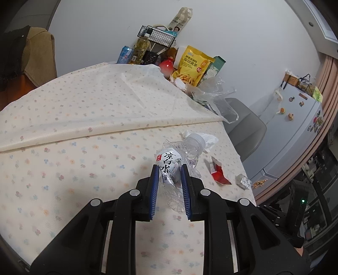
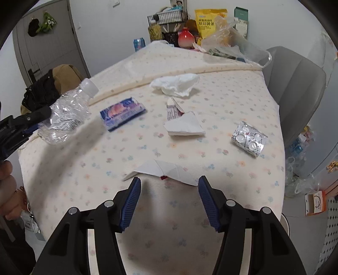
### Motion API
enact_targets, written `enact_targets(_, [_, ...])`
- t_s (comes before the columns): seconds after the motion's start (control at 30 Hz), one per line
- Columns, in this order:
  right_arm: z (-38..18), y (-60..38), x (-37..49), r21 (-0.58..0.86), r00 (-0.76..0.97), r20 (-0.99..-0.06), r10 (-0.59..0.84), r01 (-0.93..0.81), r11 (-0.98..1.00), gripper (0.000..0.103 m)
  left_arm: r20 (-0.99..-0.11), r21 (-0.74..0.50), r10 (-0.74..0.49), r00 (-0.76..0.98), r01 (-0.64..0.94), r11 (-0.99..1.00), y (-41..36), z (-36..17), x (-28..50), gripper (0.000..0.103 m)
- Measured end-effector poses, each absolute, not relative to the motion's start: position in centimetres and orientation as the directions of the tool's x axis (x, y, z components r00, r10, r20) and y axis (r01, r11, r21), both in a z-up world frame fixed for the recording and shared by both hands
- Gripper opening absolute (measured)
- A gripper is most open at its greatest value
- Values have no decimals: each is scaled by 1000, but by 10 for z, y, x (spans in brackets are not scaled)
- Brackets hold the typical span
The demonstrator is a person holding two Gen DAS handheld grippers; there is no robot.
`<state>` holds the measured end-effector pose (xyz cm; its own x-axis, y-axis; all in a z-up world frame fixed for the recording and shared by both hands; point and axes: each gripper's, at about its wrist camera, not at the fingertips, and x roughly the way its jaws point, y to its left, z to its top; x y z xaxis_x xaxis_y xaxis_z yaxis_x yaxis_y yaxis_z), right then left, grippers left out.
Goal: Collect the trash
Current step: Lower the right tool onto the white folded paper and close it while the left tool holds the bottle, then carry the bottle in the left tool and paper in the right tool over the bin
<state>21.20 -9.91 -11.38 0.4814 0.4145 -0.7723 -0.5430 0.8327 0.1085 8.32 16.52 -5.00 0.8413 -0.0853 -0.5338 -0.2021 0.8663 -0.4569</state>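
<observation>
My left gripper point(image 1: 169, 169) is shut on a crushed clear plastic bottle point(image 1: 175, 160) with a white cap, held above the table; the bottle point(image 2: 67, 112) and the left gripper point(image 2: 31, 122) also show at the left of the right wrist view. My right gripper point(image 2: 169, 182) is open and empty, just short of a folded white paper point(image 2: 162, 171). Further on lie a blue wrapper point(image 2: 122, 112), a torn red-and-white packet point(image 2: 175, 110) on a white napkin point(image 2: 186, 127), a crumpled tissue point(image 2: 175, 83) and a foil pill blister point(image 2: 249, 138).
The floral tablecloth point(image 2: 211, 95) has a folded ridge across the middle. At the far end stand a yellow snack bag point(image 2: 209, 21), a red vase point(image 2: 186, 39), a can point(image 2: 139, 44), a wire basket point(image 2: 166, 18) and a clear plastic bag point(image 2: 236, 46). A grey chair point(image 2: 295, 84) stands right.
</observation>
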Motion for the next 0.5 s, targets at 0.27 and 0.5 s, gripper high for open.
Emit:
enact_targets(0.27, [-110, -94, 220, 75, 512, -759, 403, -546, 834, 18, -540, -465, -91, 837, -207, 861, 169, -56, 88, 21])
enact_targets(0.5, [-100, -104, 217, 110, 523, -737, 428, -533, 839, 9, -535, -466, -101, 839, -193, 863, 164, -54, 93, 21])
